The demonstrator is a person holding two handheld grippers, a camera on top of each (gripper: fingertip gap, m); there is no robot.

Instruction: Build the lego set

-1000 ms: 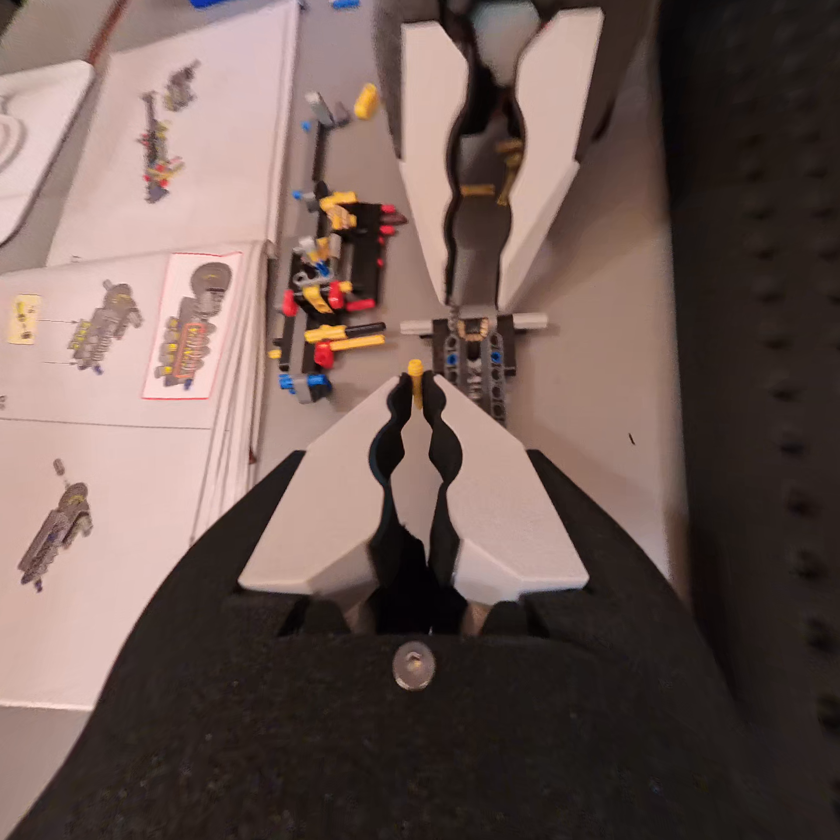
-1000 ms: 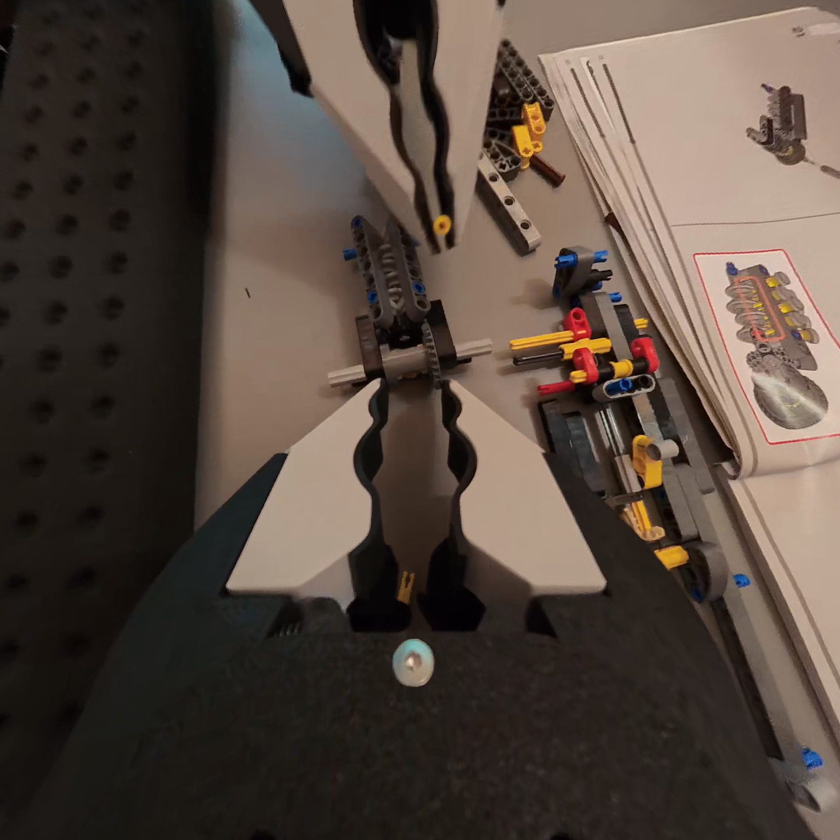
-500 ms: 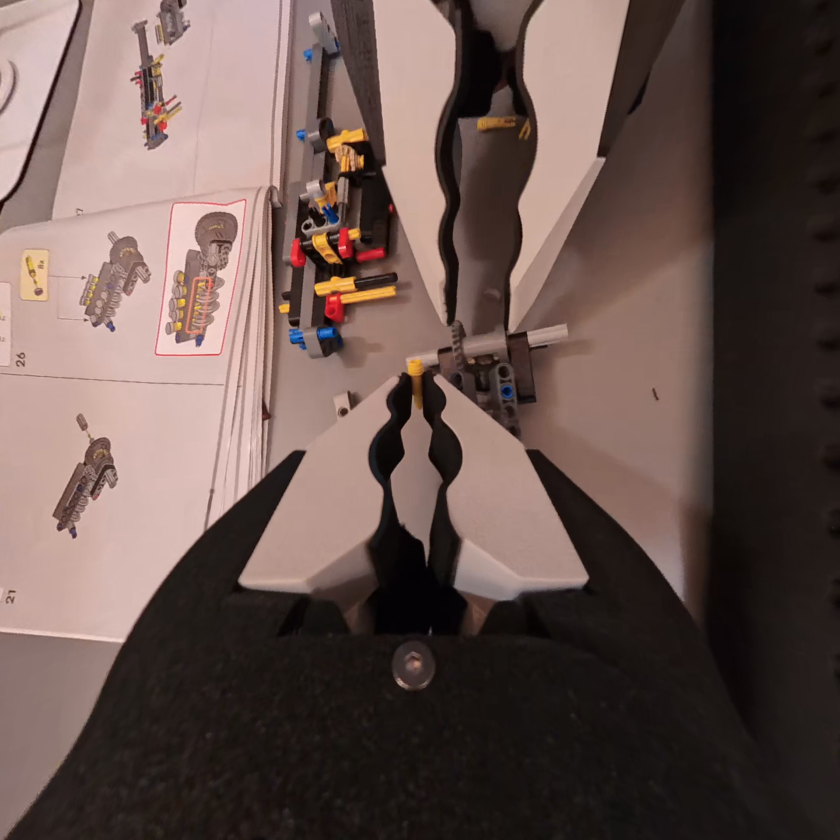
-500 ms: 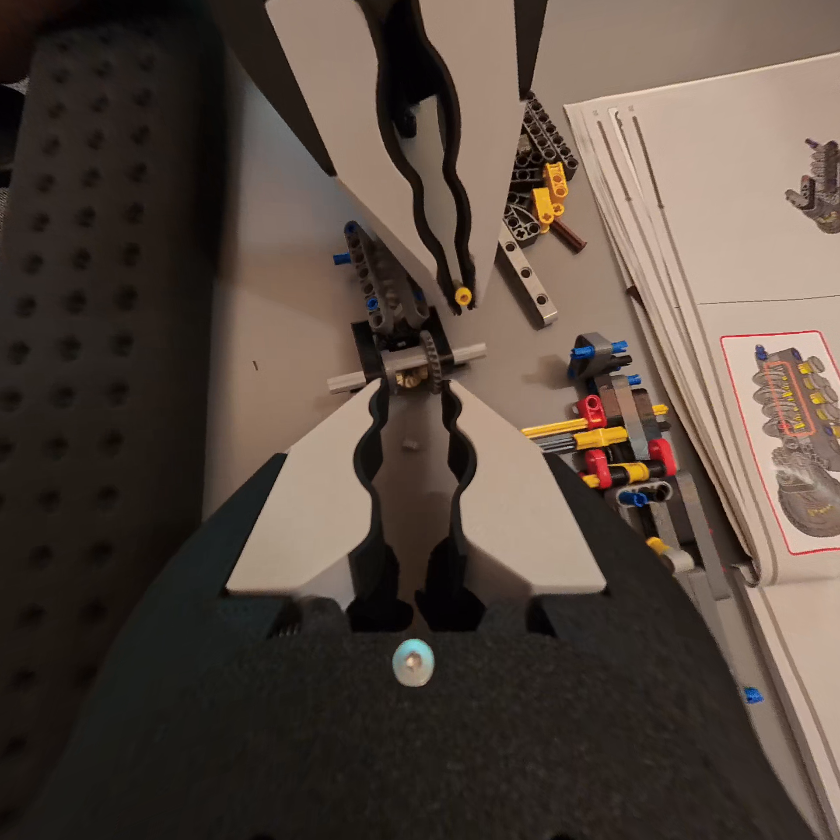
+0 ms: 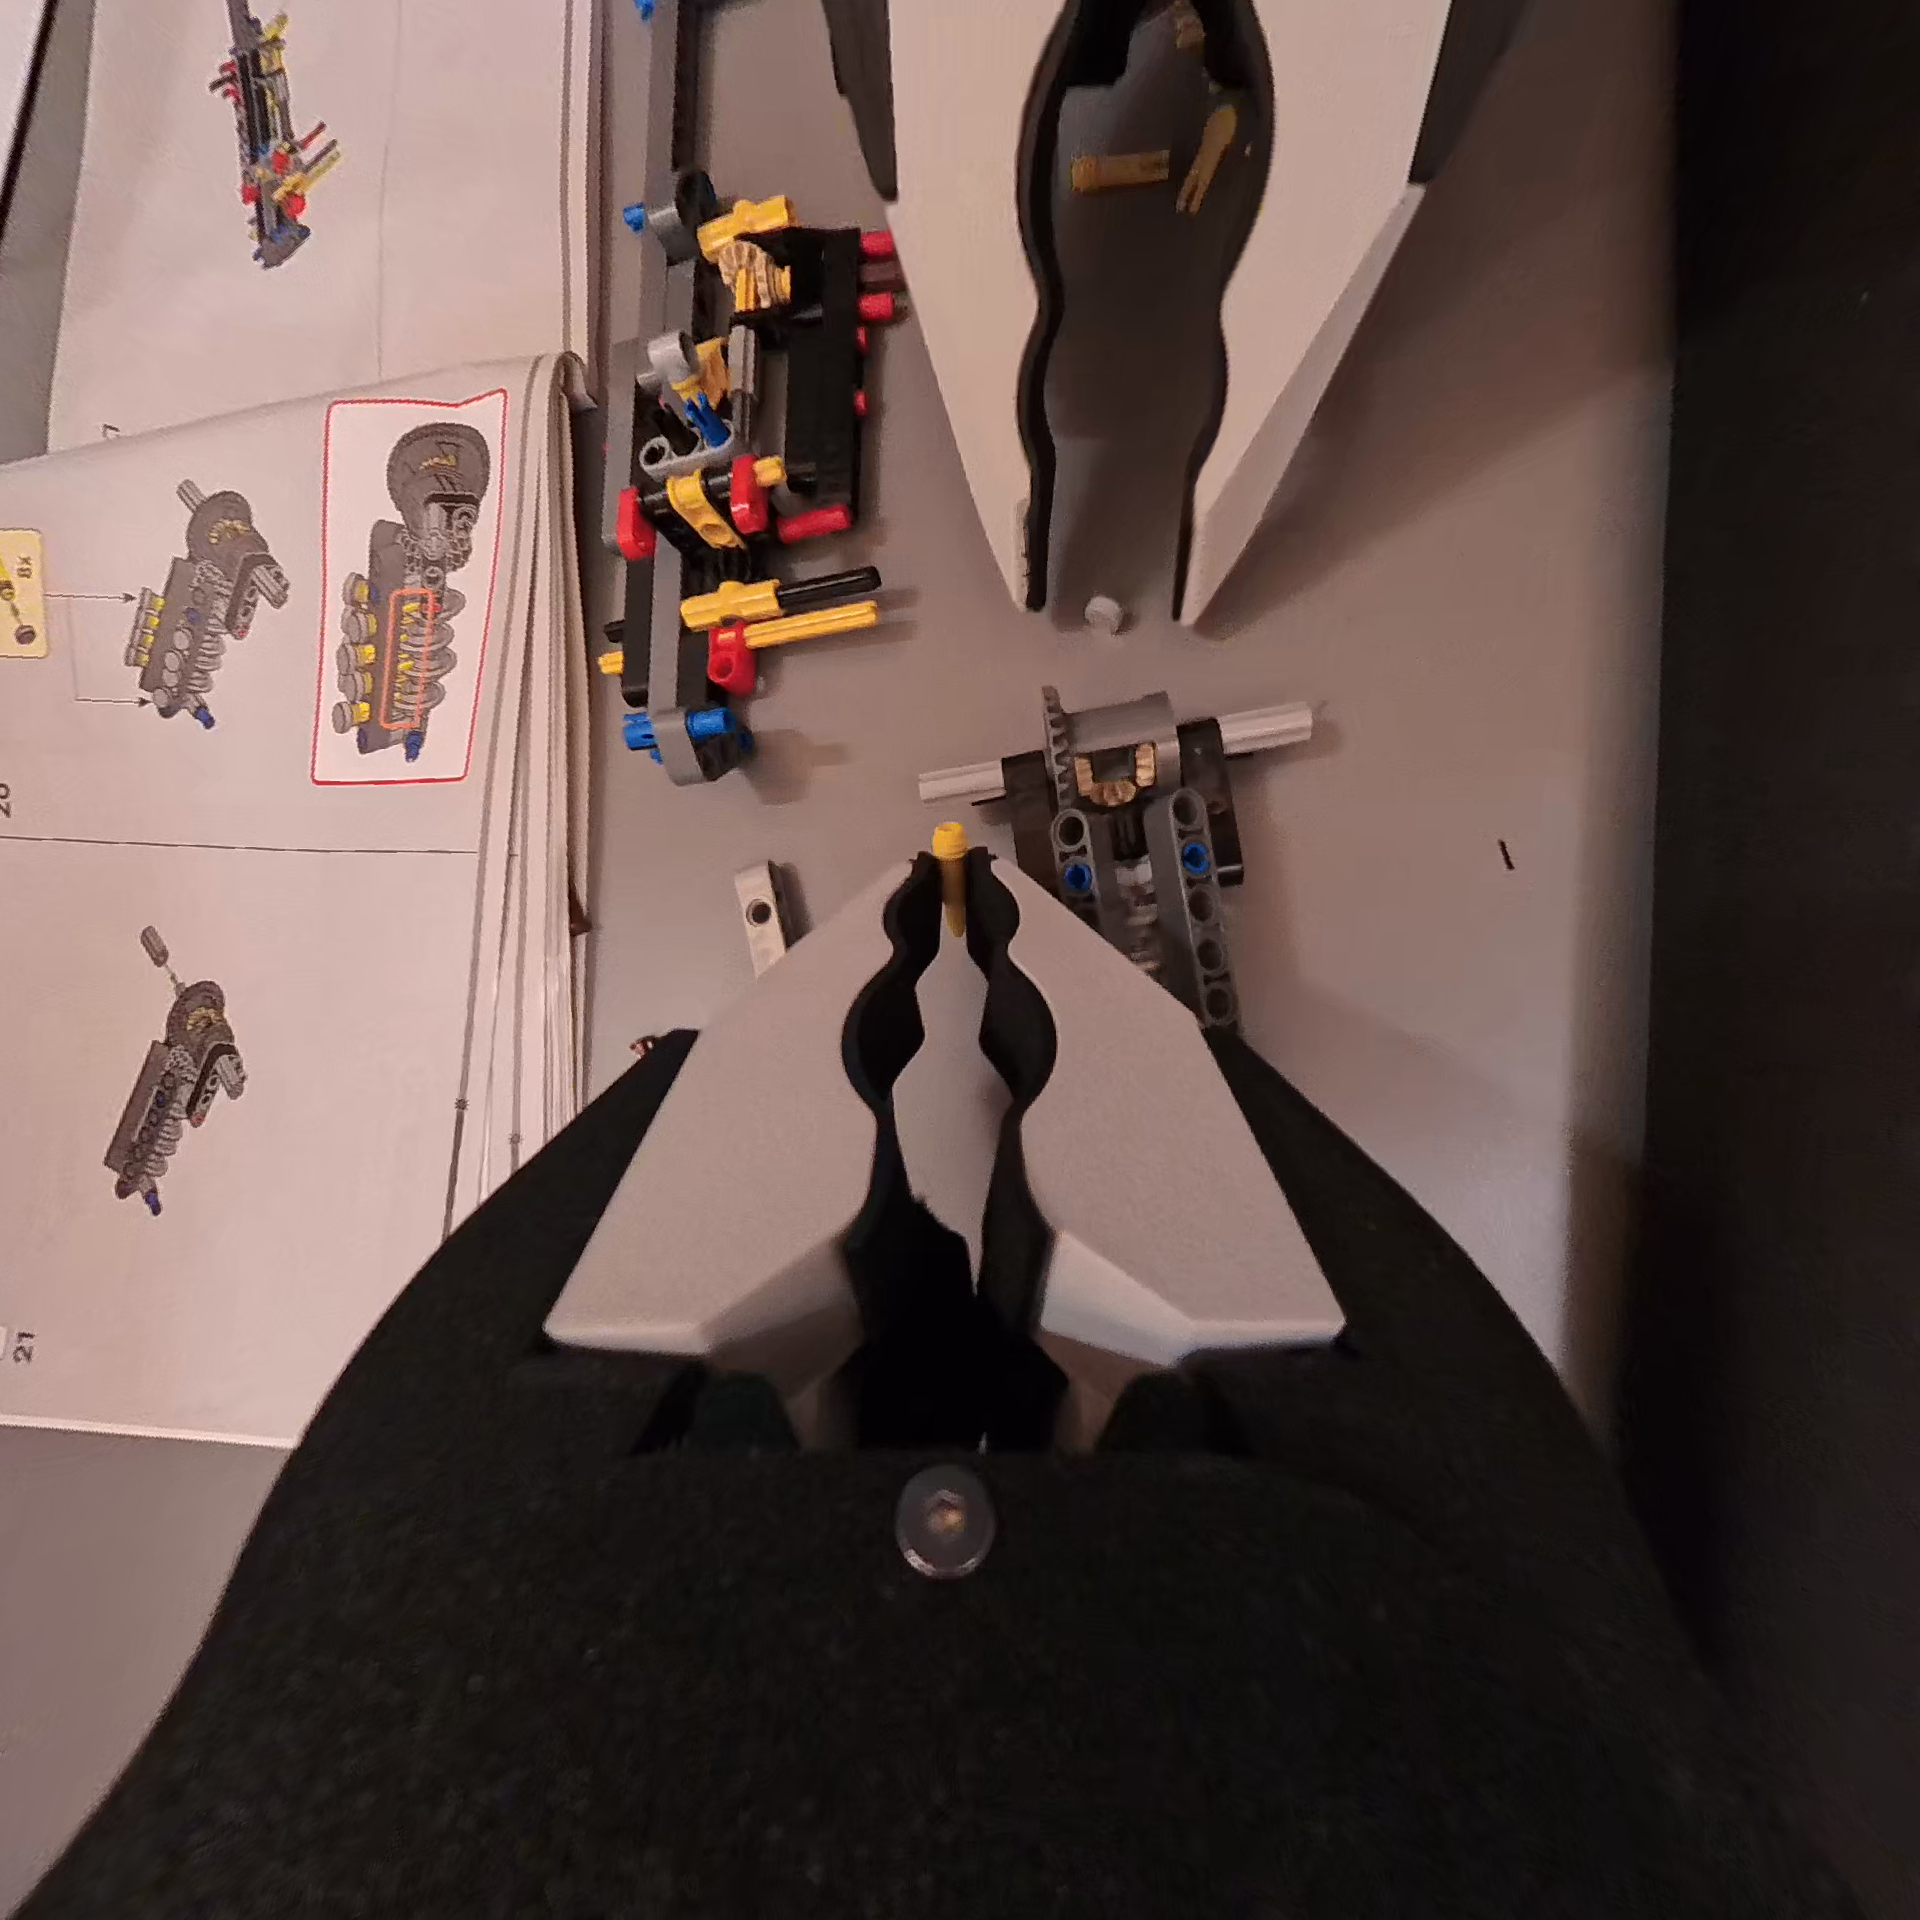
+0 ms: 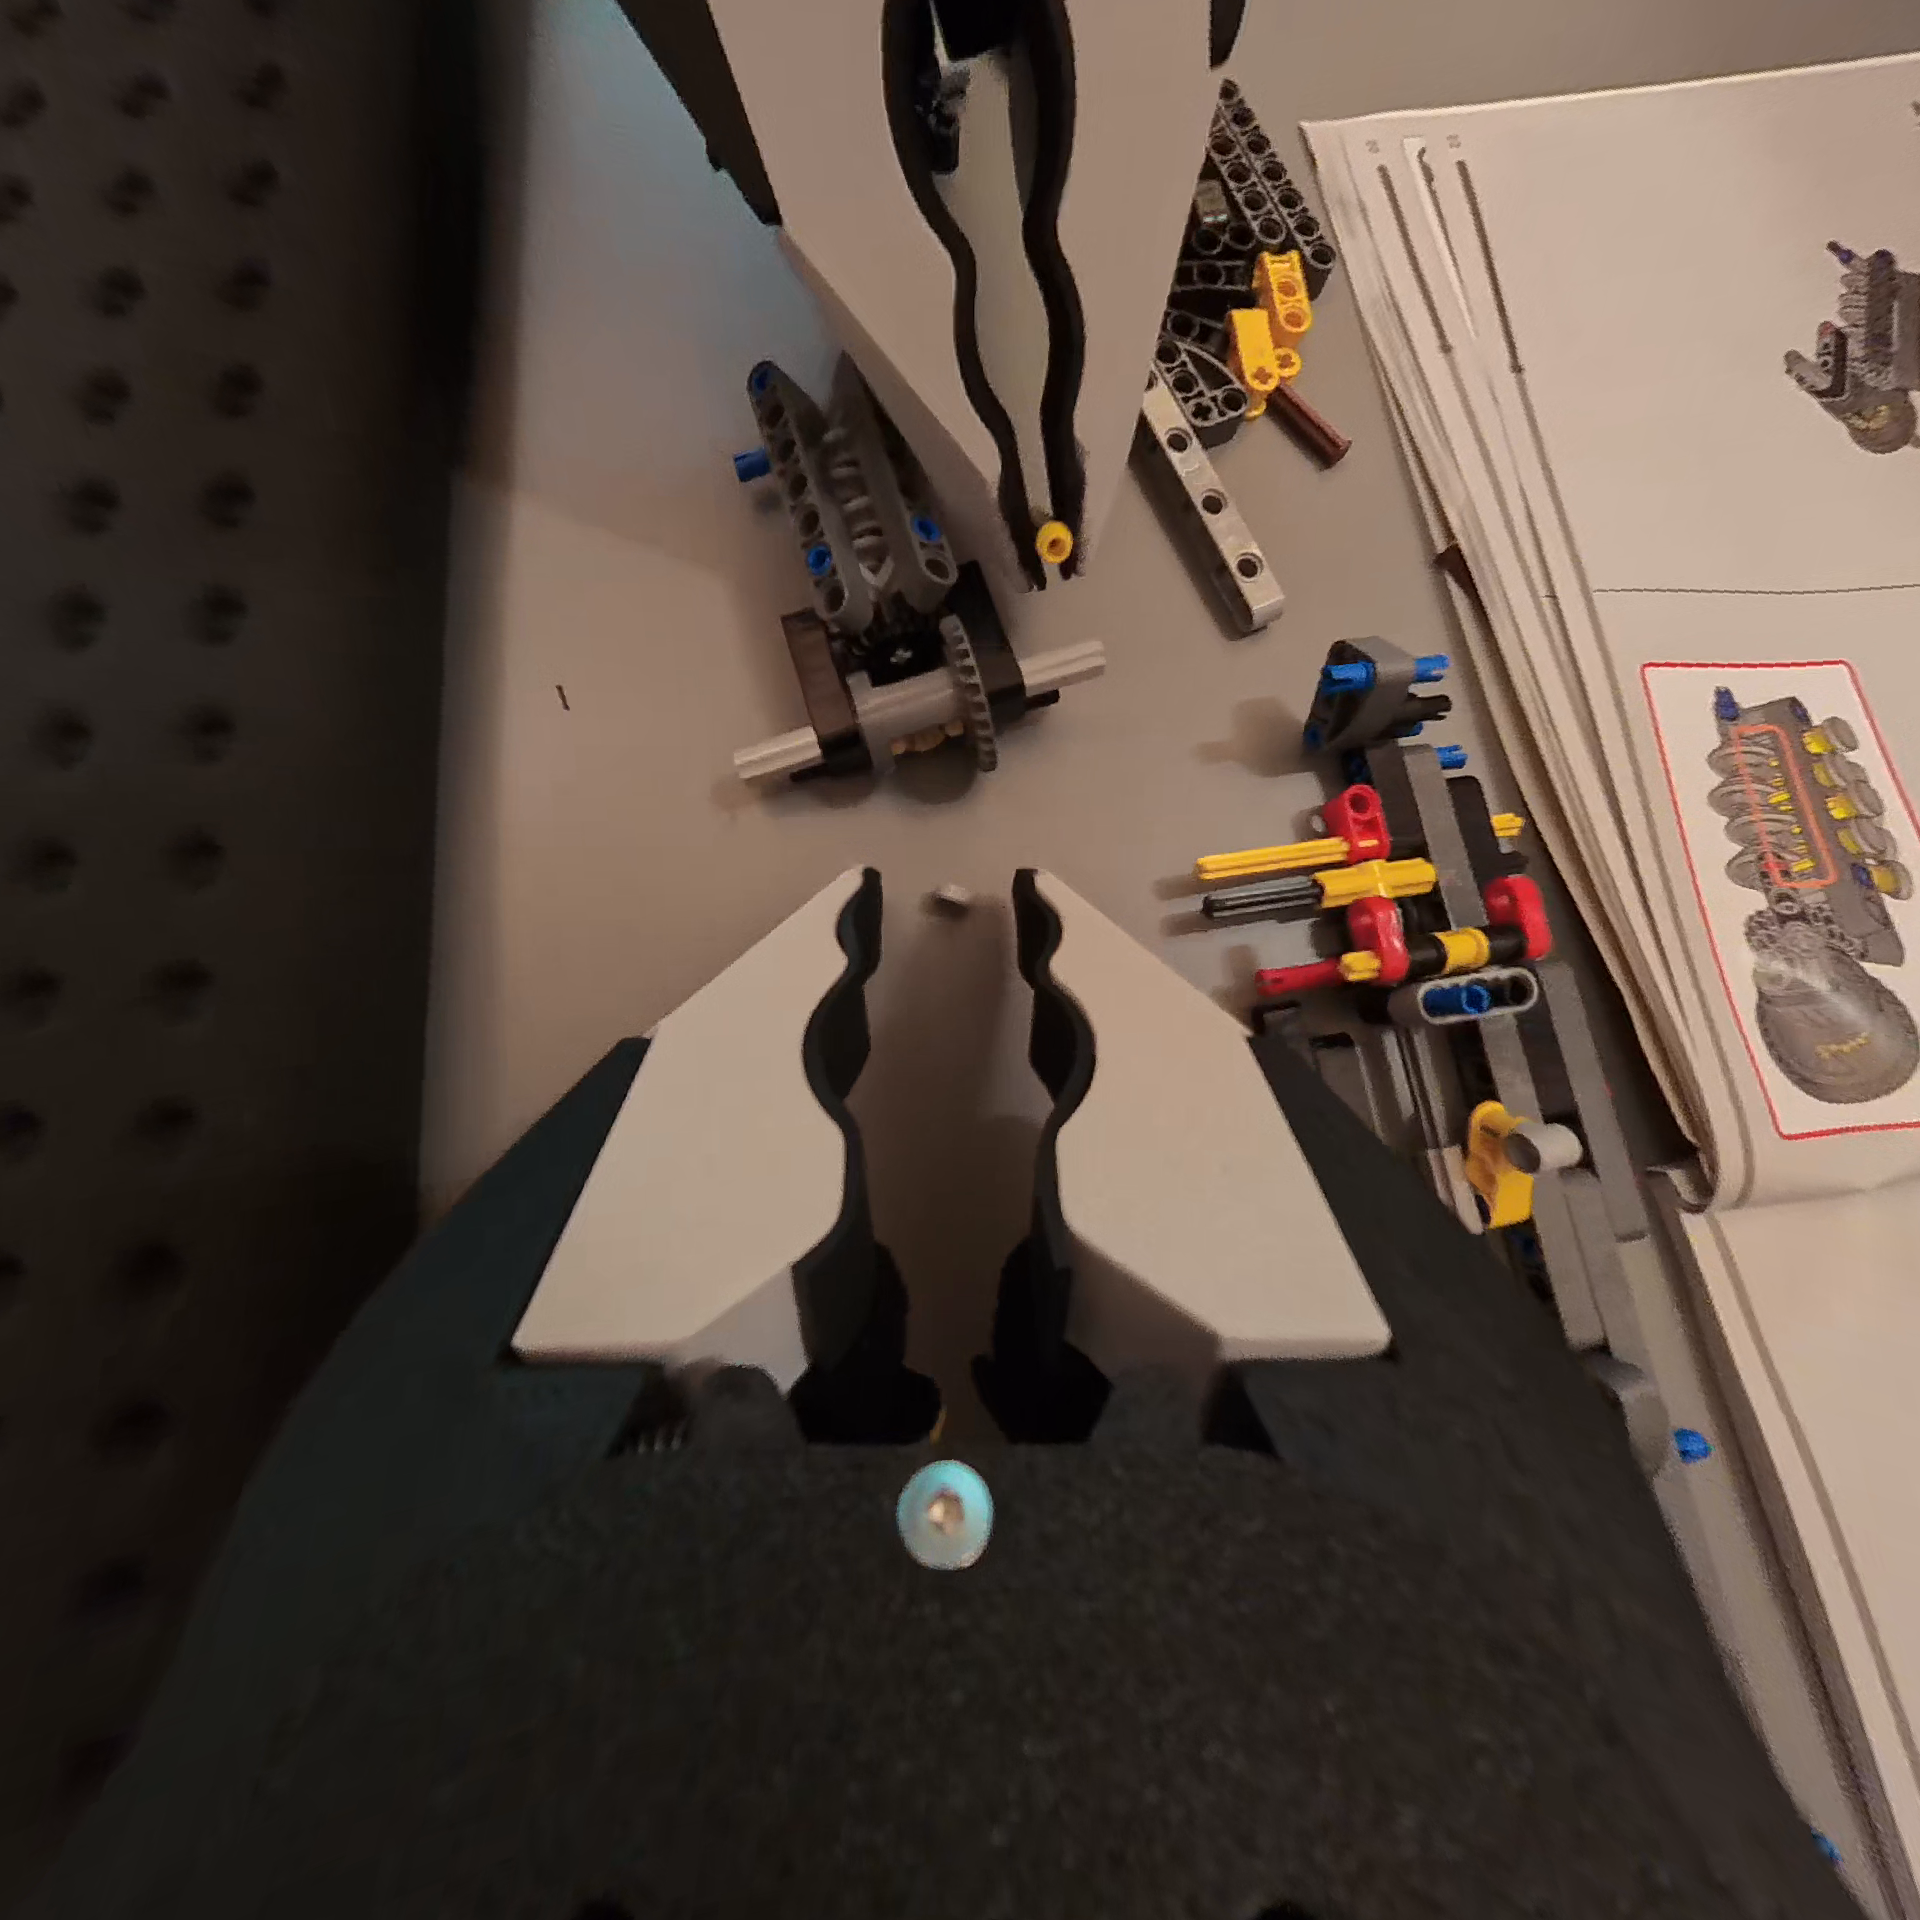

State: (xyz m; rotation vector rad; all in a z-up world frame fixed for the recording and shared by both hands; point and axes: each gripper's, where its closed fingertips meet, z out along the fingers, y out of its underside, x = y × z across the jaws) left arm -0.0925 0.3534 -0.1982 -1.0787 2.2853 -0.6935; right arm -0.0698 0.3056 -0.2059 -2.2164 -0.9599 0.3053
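Observation:
My left gripper [image 5: 950,868] is shut on a small yellow pin [image 5: 949,847] that sticks out past its tips. It hovers just left of a grey gear-and-axle assembly [image 5: 1122,774] lying on the grey table. In the right wrist view the left gripper [image 6: 1051,566] and its yellow pin [image 6: 1055,540] sit beside the same assembly [image 6: 894,665]. My right gripper [image 6: 945,888] is open and empty, a short way back from the assembly. A tiny grey piece [image 6: 948,902] lies on the table between its tips. The right gripper also shows in the left wrist view [image 5: 1107,618].
A larger black, yellow and red build [image 5: 727,499] [image 6: 1444,935] lies beside the open instruction booklet [image 5: 260,727] [image 6: 1714,520]. A light grey beam [image 6: 1210,499] and a pile of dark beams [image 6: 1247,239] lie behind. A dark perforated mat [image 6: 208,623] borders the table. Tip to tip, the grippers are about 6 centimetres apart.
My right gripper has drawn back from the gear assembly, which now lies flat and apart from it. My left gripper still holds the yellow pin near the assembly.

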